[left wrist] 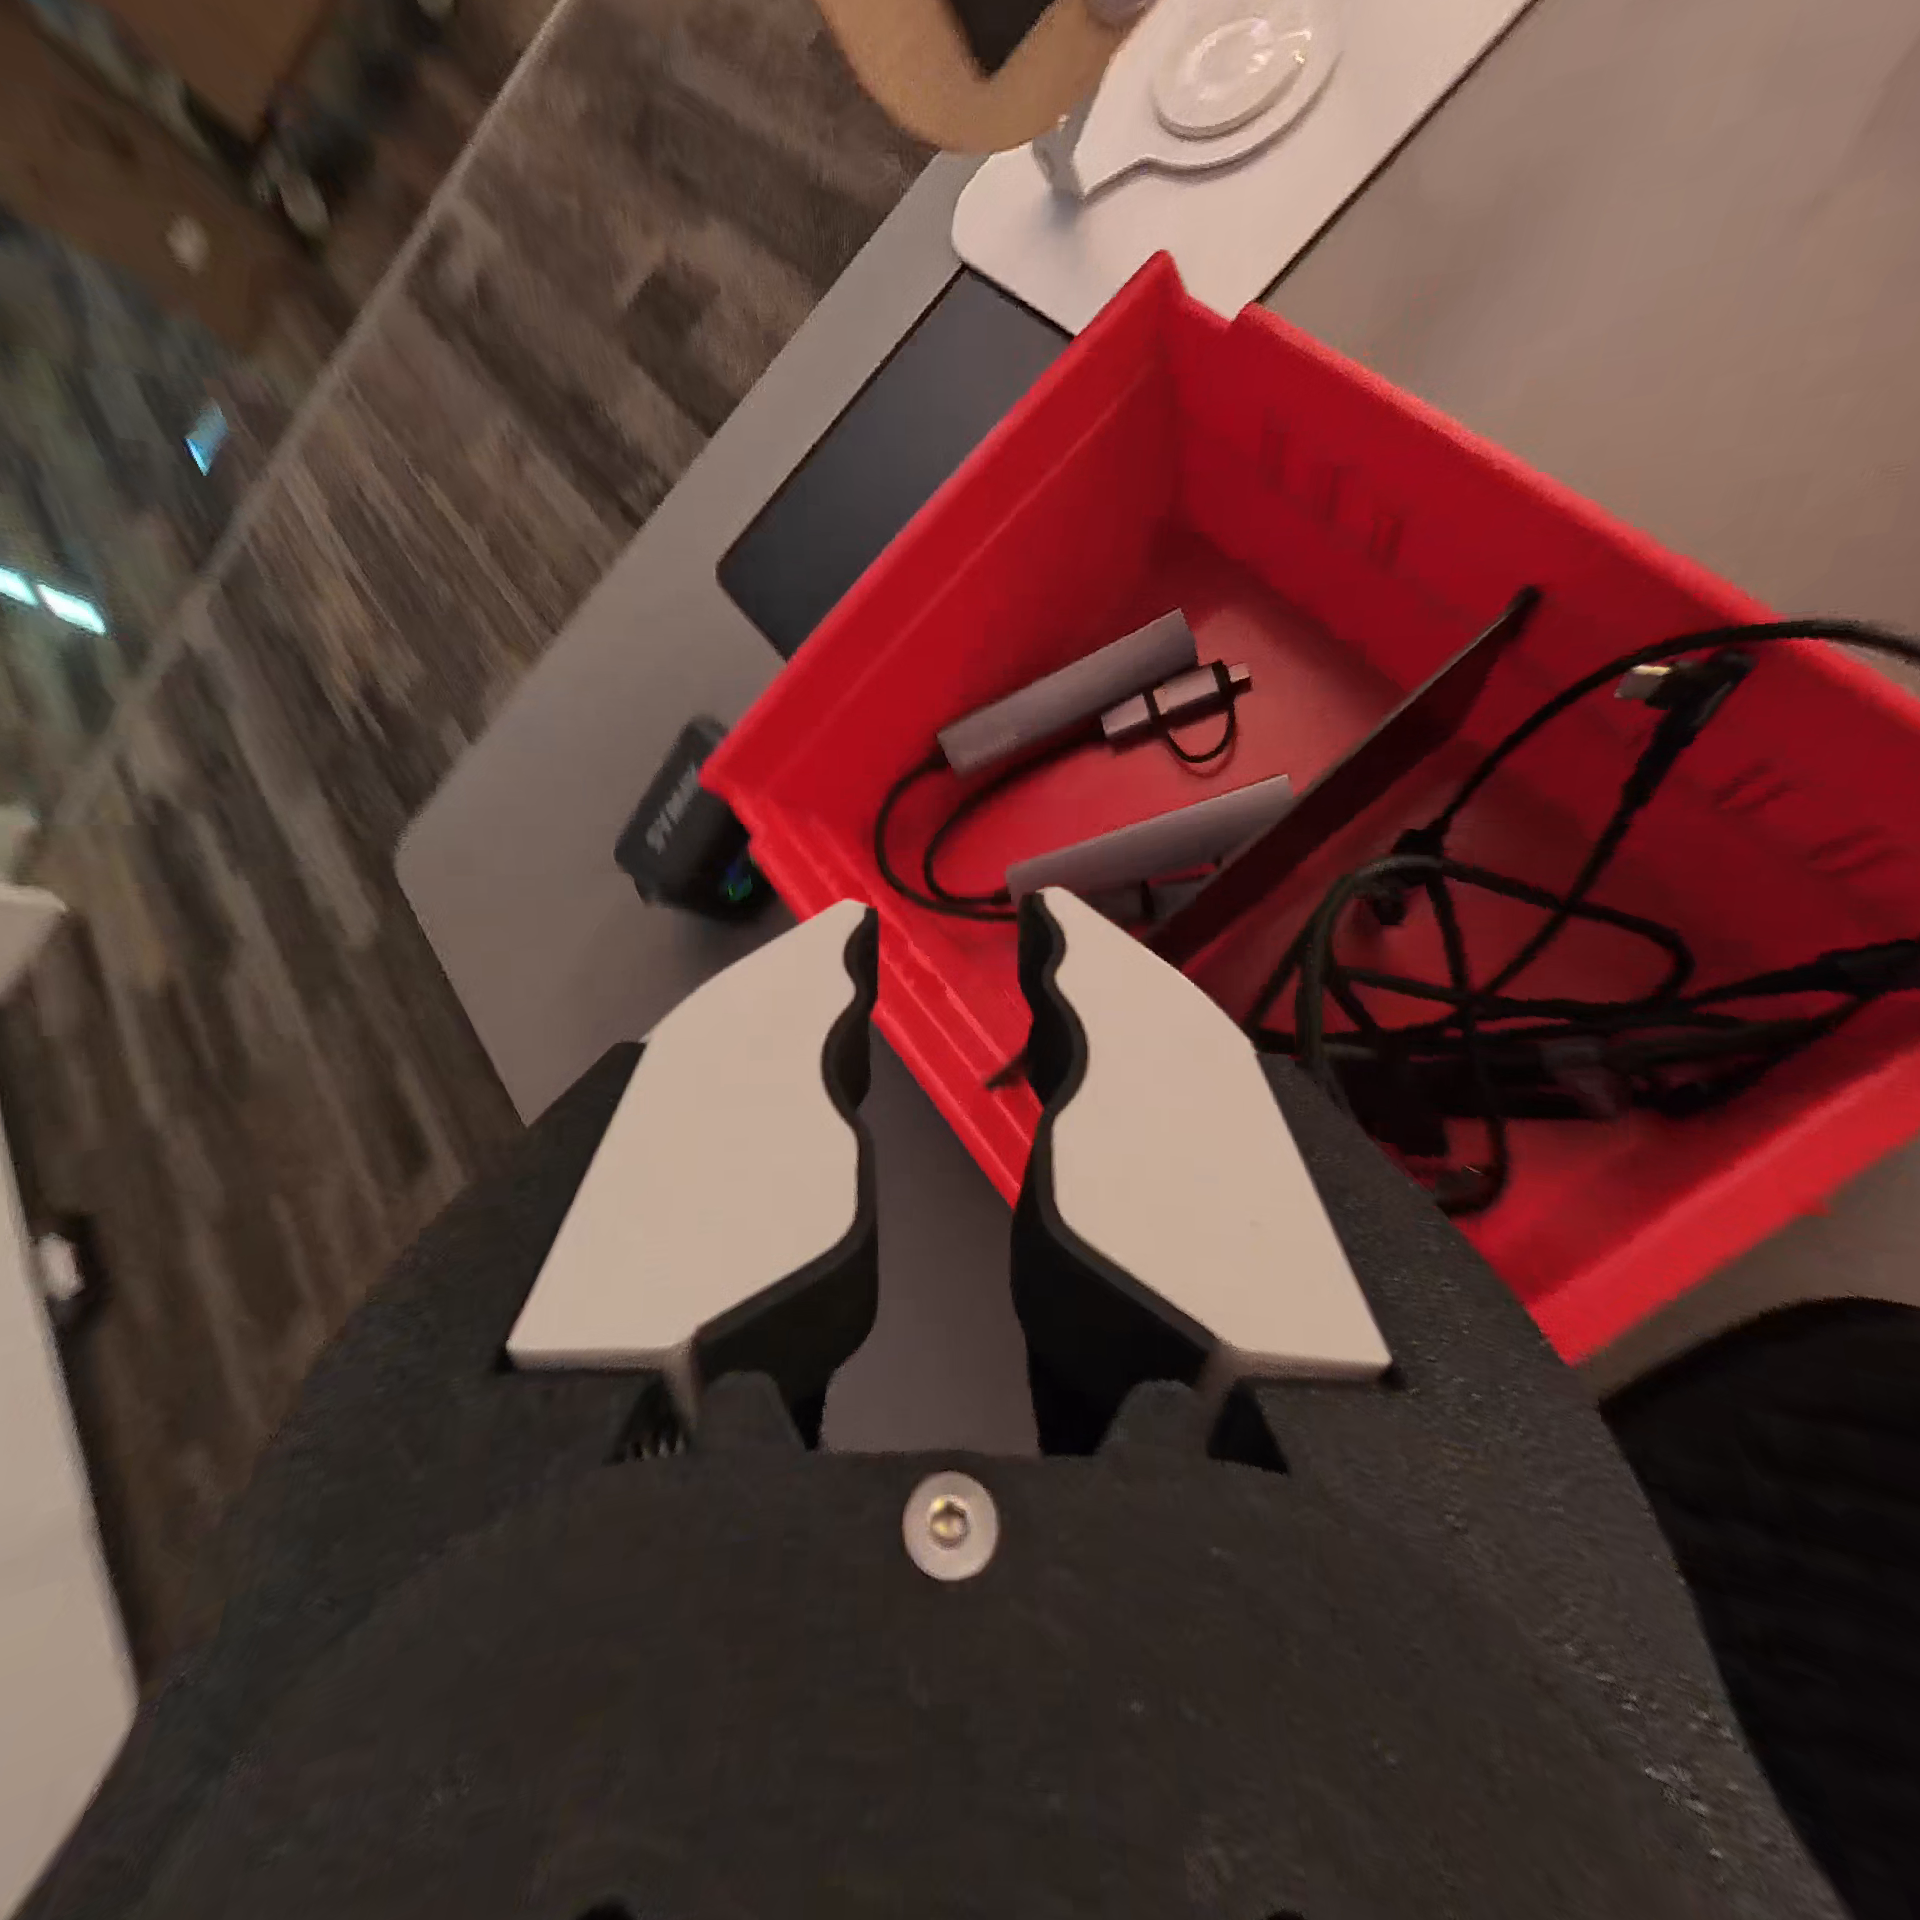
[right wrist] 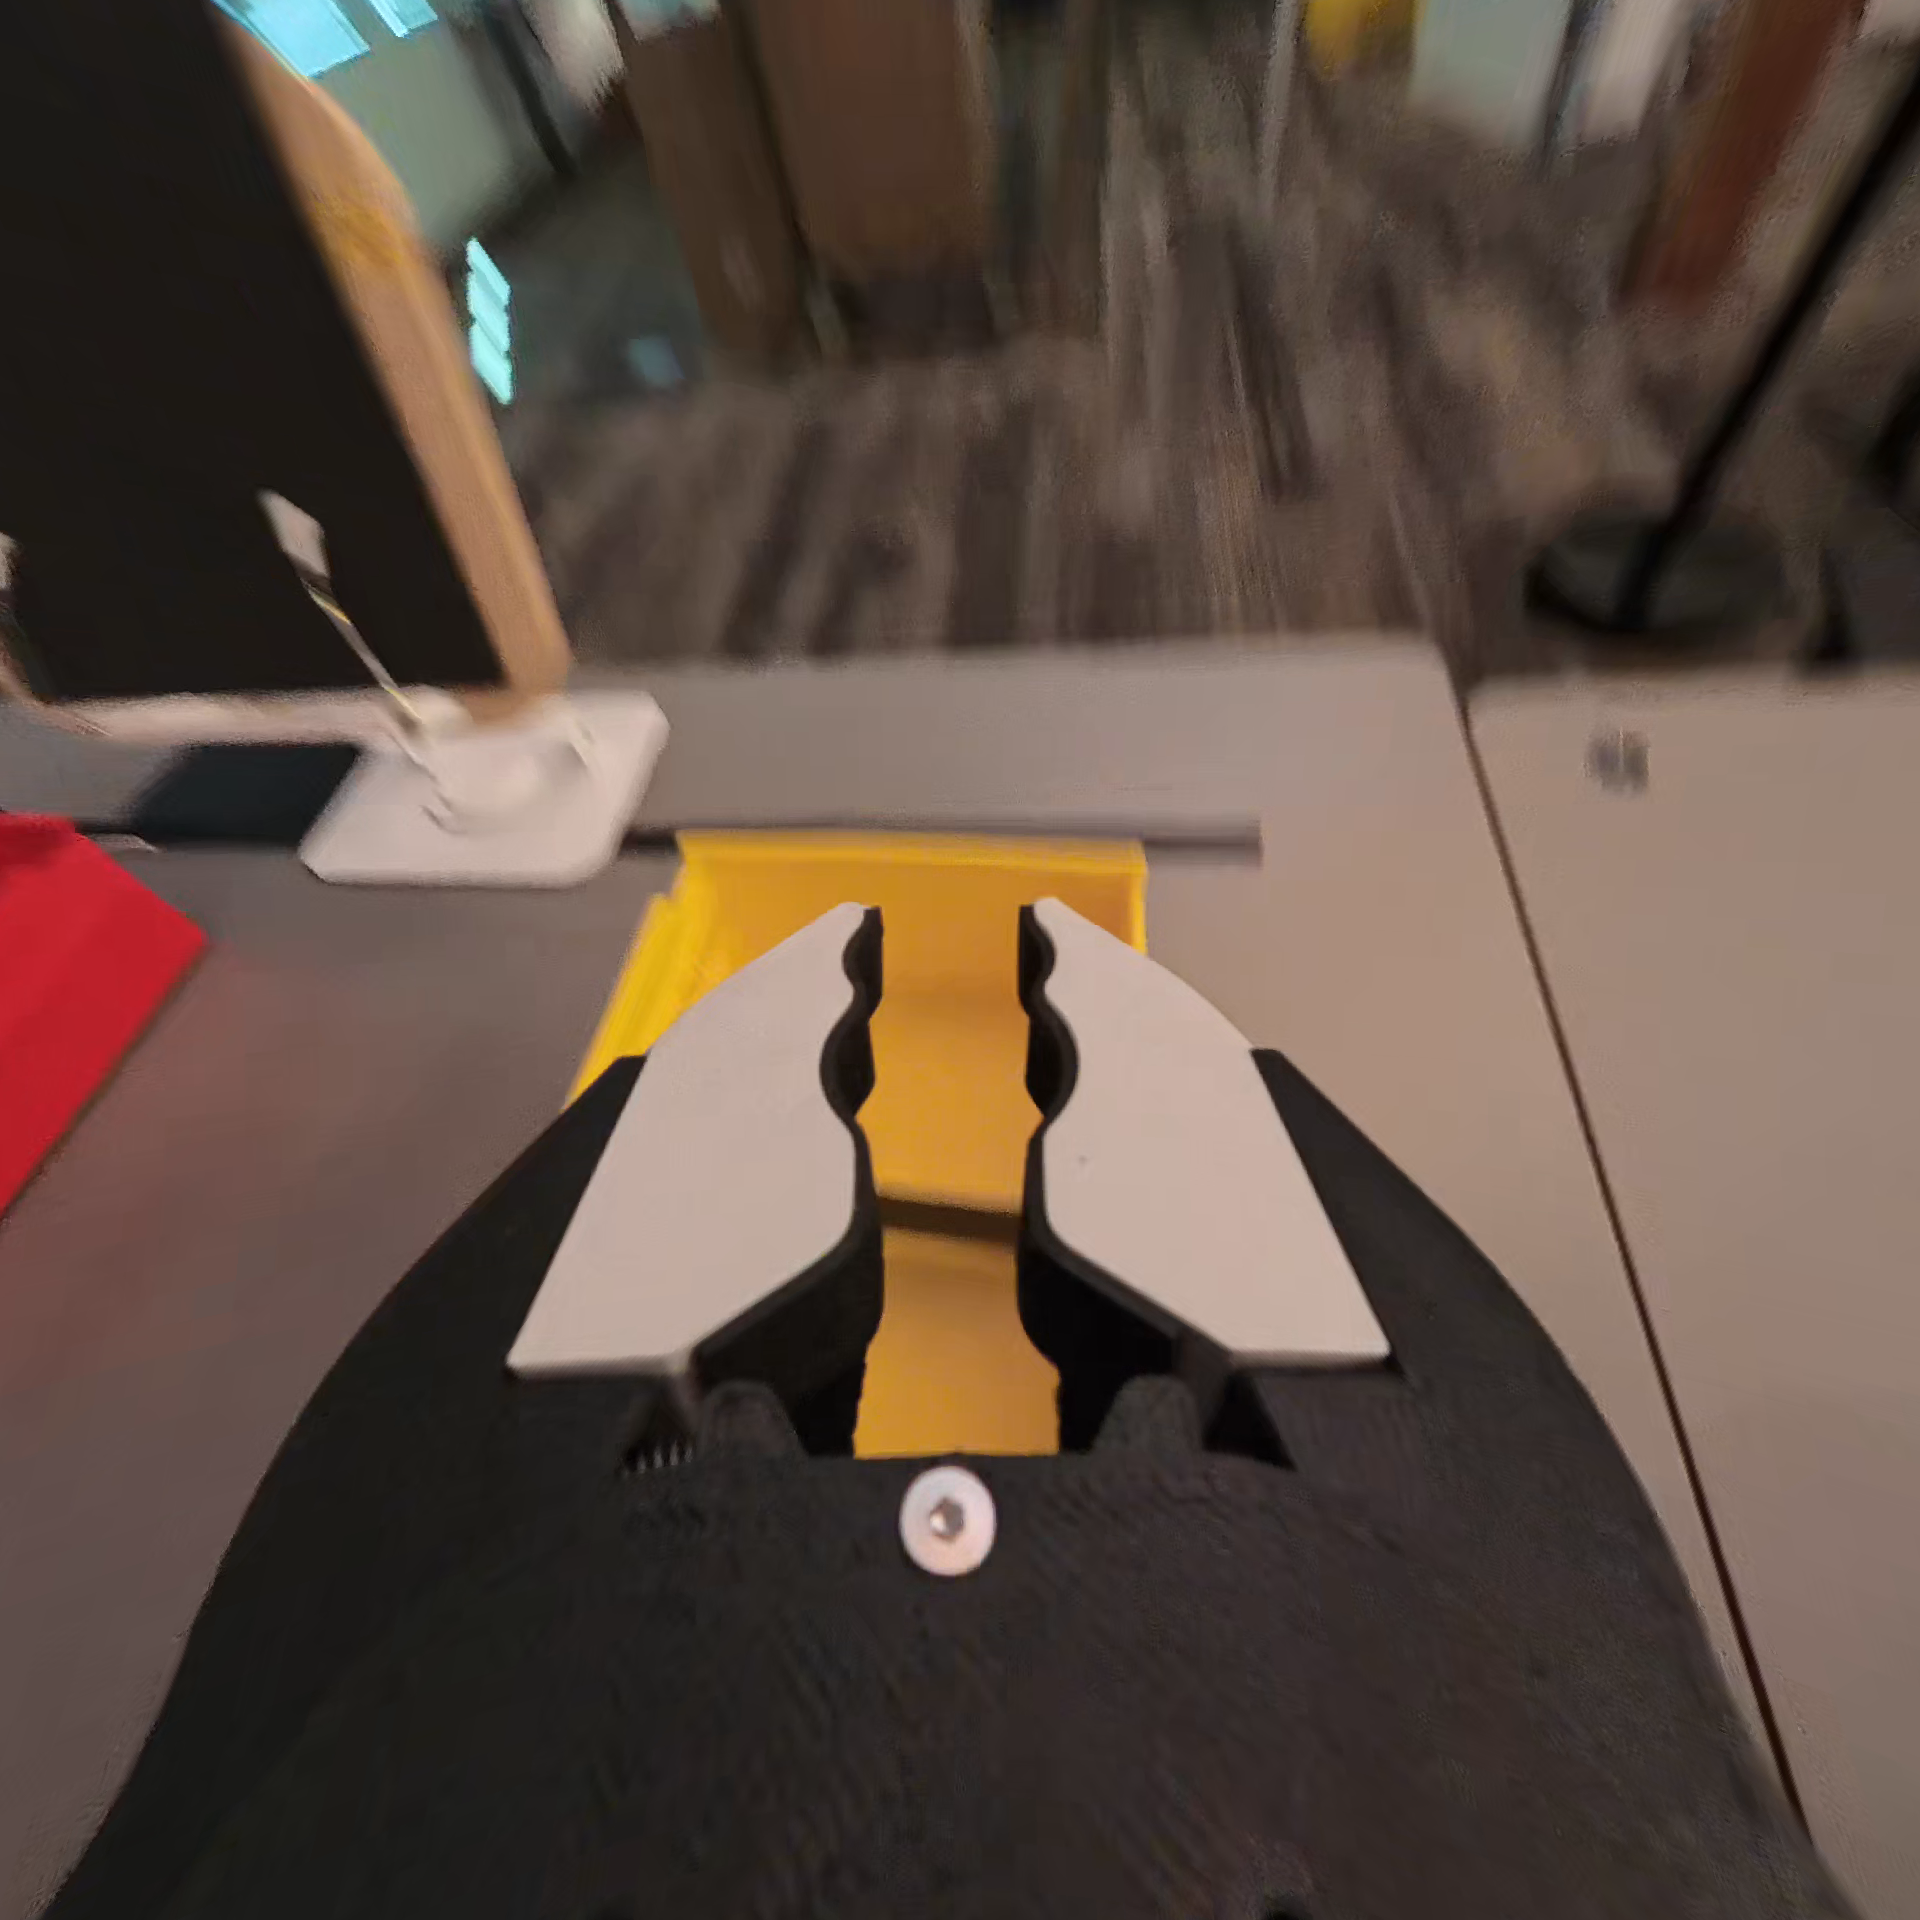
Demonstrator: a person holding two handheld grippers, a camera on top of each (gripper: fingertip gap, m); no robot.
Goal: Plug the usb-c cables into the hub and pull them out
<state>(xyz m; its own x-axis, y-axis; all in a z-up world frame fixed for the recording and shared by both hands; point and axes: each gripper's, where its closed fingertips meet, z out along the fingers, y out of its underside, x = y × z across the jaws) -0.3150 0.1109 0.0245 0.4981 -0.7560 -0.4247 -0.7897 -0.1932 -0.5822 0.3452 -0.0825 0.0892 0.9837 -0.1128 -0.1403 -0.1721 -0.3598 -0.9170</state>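
A red bin [left wrist: 1039, 582] stands on the grey table, split by a dark divider [left wrist: 1351, 779]. Its left part holds two grey hubs, one farther [left wrist: 1070, 691] and one nearer [left wrist: 1153, 836], each with a short black lead. Its right part holds a tangle of black usb-c cables [left wrist: 1538, 987]. My left gripper [left wrist: 948, 920] is open and empty, above the bin's near left edge. My right gripper [right wrist: 950, 925] is open and empty, over a yellow bin [right wrist: 914, 883]; a corner of the red bin [right wrist: 73, 987] shows at its left.
A small black device [left wrist: 681, 821] lies left of the red bin. A dark pad [left wrist: 883, 478] and a white stand base [left wrist: 1122, 177] lie behind it; the base also shows in the right wrist view [right wrist: 488, 800]. The table's far edge [right wrist: 1039, 665] borders the floor. A white cabinet [right wrist: 1714, 935] stands right. Some 70 centimeters of space lies between my two pairs of fingers. The small black device [left wrist: 681, 821] is about 20 centimeters from my left fingertips.
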